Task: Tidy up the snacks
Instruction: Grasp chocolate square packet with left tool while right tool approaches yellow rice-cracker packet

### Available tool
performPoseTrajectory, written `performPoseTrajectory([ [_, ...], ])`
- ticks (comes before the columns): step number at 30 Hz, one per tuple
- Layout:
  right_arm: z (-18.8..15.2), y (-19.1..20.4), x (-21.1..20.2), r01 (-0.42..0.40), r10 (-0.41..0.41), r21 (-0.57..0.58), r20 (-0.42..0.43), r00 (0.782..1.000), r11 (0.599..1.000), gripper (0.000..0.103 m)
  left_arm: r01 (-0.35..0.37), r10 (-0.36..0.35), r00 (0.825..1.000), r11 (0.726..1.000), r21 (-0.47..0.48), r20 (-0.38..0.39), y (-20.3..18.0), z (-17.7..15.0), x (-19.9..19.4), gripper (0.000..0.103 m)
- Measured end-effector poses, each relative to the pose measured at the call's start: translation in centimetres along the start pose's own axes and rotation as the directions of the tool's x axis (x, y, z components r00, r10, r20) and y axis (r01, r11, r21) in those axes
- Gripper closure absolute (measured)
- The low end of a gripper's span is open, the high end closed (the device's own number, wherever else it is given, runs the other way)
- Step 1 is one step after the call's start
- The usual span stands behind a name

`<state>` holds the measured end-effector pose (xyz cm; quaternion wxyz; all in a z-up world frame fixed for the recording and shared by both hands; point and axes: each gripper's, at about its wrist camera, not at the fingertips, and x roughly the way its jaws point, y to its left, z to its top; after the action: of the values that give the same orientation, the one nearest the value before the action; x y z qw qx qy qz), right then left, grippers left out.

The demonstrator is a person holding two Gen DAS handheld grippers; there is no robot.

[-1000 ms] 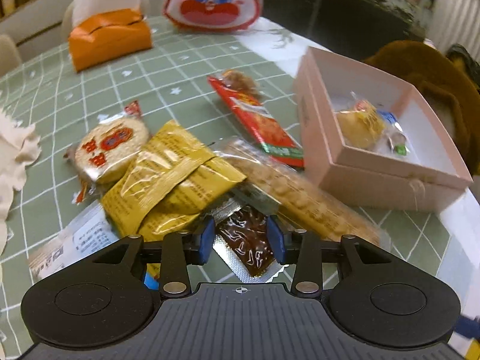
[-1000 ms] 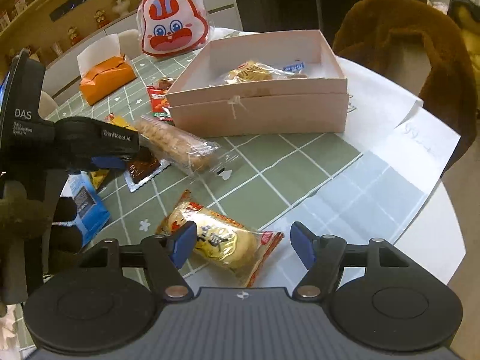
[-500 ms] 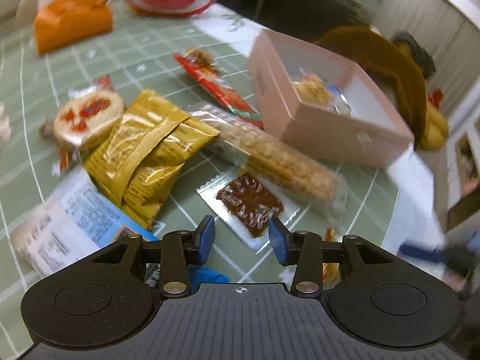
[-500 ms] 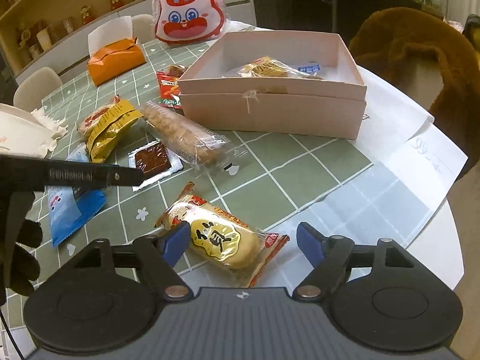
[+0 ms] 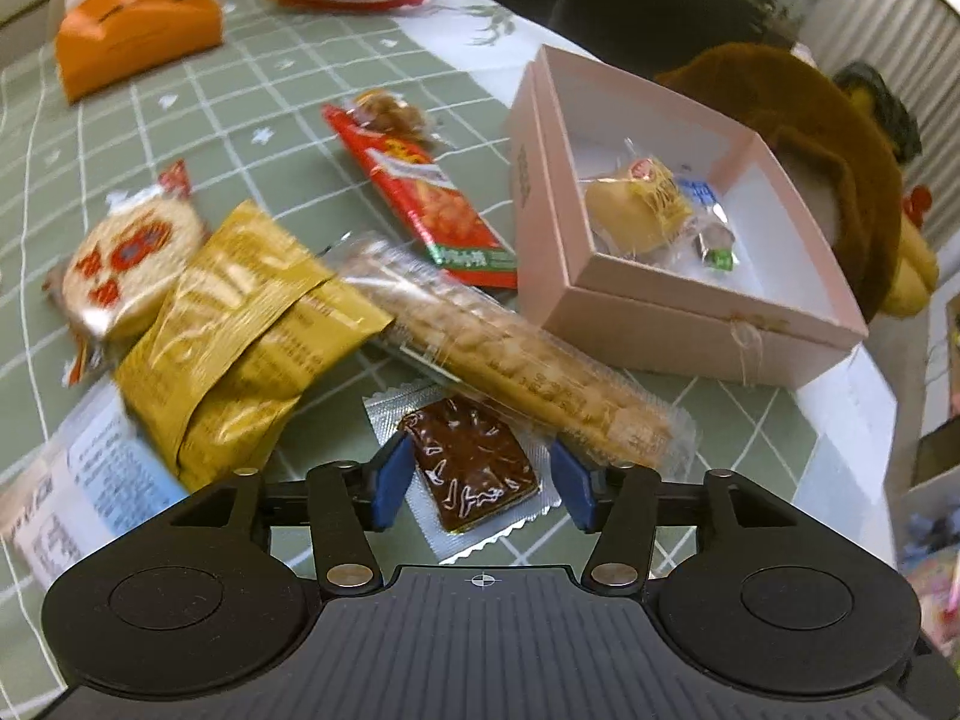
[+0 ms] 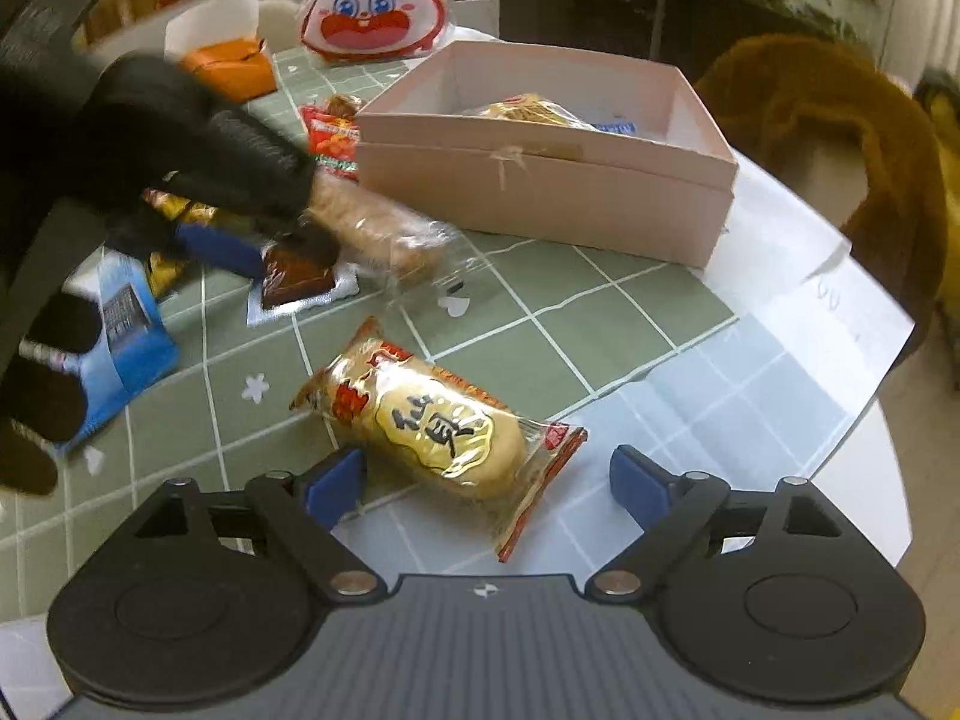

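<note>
My left gripper (image 5: 480, 483) is open, its blue fingers either side of a brown snack in a silver wrapper (image 5: 474, 471) lying on the table. It also shows in the right wrist view (image 6: 297, 279) under the left gripper. My right gripper (image 6: 486, 483) is open wide around a gold-labelled rice cracker pack (image 6: 438, 420). The pink box (image 5: 678, 318) holds a yellow cake and small sweets; it also shows in the right wrist view (image 6: 540, 192).
A long biscuit pack (image 5: 504, 354), yellow packets (image 5: 240, 330), a round cracker (image 5: 126, 264), a red stick pack (image 5: 420, 192) and a blue-white pack (image 6: 120, 342) lie on the green checked cloth. An orange tissue box (image 5: 138, 30) and rabbit bag (image 6: 375, 0) stand behind.
My left gripper has come back down over the brown snack and opened wider around it. My right gripper has stayed open around the rice cracker pack.
</note>
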<state>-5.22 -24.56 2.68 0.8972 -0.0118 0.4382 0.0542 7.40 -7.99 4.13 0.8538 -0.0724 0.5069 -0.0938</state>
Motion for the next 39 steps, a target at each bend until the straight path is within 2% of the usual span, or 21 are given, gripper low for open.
performPoseTrajectory([
  [6, 0.1, -0.7, -0.2, -0.003, 0.003, 0.016, -0.005, 1.000, 1.000, 0.013, -0.042, 0.035, 0.998, 0.993, 0.115, 0.059, -0.7, -0.7, 0.4, 0.046],
  [8, 0.3, -1.3, -0.6, -0.004, 0.004, 0.037, 0.007, 1.000, 0.999, 0.013, -0.048, 0.036, 0.996, 0.986, 0.160, 0.079, -0.7, -1.3, 0.2, 0.050],
  [10, 0.4, -2.1, -1.2, -0.007, 0.006, 0.065, 0.023, 1.000, 0.998, 0.013, -0.016, -0.003, 0.995, 0.981, 0.192, 0.096, 0.0, -2.1, -0.3, 0.053],
  [14, 1.1, -3.1, -1.8, -0.005, 0.002, 0.090, 0.030, 1.000, 0.996, 0.013, 0.056, -0.074, 0.993, 0.982, 0.182, 0.093, 1.6, -3.2, -1.3, 0.060],
  [22, 1.9, -3.3, -1.0, 0.009, -0.011, 0.053, 0.026, 1.000, 0.999, 0.013, 0.163, -0.173, 0.984, 0.963, 0.216, 0.029, 2.8, -5.6, -3.2, 0.060],
  [28, 2.0, -2.6, -1.0, -0.031, 0.030, 0.025, 0.017, 0.999, 0.999, 0.013, 0.133, -0.142, 0.990, 0.963, 0.233, 0.023, 2.0, -5.8, -3.3, 0.060],
  [32, 2.2, -2.7, -1.1, -0.030, 0.030, 0.004, 0.035, 0.999, 1.000, 0.013, 0.117, -0.127, 0.992, 0.959, 0.257, 0.023, 1.5, -5.7, -3.0, 0.060],
  [34, 2.3, -2.9, -0.5, -0.027, 0.027, -0.005, 0.013, 1.000, 1.000, 0.013, 0.117, -0.128, 0.992, 0.959, 0.258, 0.024, 1.4, -5.7, -3.0, 0.060],
  [37, 2.3, -3.4, -0.3, -0.041, 0.041, 0.044, 0.000, 0.999, 0.998, 0.013, 0.121, -0.131, 0.991, 0.960, 0.253, 0.025, 1.5, -5.7, -3.0, 0.060],
  [39, 2.0, -2.9, -0.4, -0.081, 0.082, 0.035, -0.013, 0.997, 0.996, 0.013, 0.123, -0.133, 0.991, 0.961, 0.247, 0.024, 1.6, -5.7, -3.0, 0.060],
])
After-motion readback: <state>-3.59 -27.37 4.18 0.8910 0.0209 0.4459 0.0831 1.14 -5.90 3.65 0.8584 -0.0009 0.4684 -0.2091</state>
